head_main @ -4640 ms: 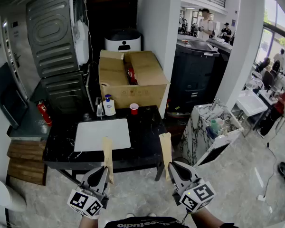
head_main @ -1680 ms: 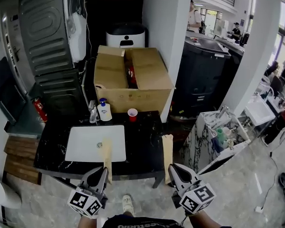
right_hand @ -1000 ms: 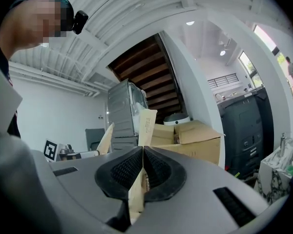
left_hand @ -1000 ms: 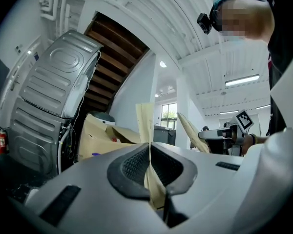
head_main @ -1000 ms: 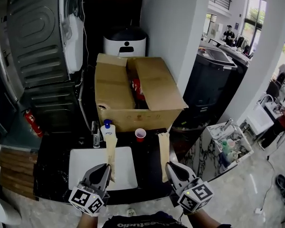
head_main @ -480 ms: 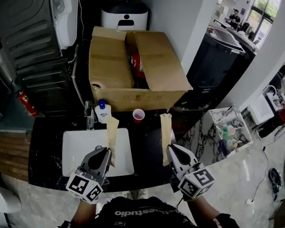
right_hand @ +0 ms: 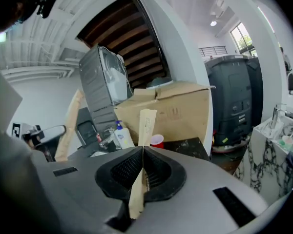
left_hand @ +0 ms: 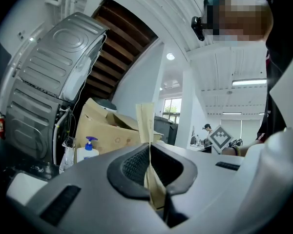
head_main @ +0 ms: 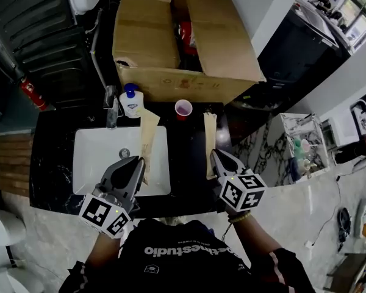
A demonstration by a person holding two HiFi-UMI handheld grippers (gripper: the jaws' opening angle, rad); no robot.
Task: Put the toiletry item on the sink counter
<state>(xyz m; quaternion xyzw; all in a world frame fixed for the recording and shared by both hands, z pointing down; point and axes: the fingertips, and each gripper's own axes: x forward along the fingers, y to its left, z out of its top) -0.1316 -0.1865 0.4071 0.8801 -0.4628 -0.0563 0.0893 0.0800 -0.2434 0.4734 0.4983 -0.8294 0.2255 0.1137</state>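
The toiletry item is a white pump bottle with a blue top (head_main: 132, 102). It stands on the black sink counter (head_main: 189, 157), at the back corner of the white basin (head_main: 94, 166) beside the faucet (head_main: 111, 102). My left gripper (head_main: 150, 117) hangs over the basin's right side with its tan fingers pressed together and nothing between them. The bottle is just left of and beyond its tips. My right gripper (head_main: 210, 118) is over the dark counter, shut and empty. The bottle (left_hand: 88, 151) also shows low at the left past the left gripper (left_hand: 146, 112). In the right gripper view the bottle (right_hand: 121, 135) is left of that gripper (right_hand: 147, 117).
A red cup (head_main: 183, 108) stands on the counter between the two gripper tips. A large open cardboard box (head_main: 152, 47) rises right behind the counter. A fire extinguisher (head_main: 32, 94) lies at the left, and a marble-sided unit (head_main: 293, 154) stands to the right.
The view has closed in and tilted down over the counter. Both grippers now reach over the basin and counter, nearer the bottle and cup. Their jaws stay shut.
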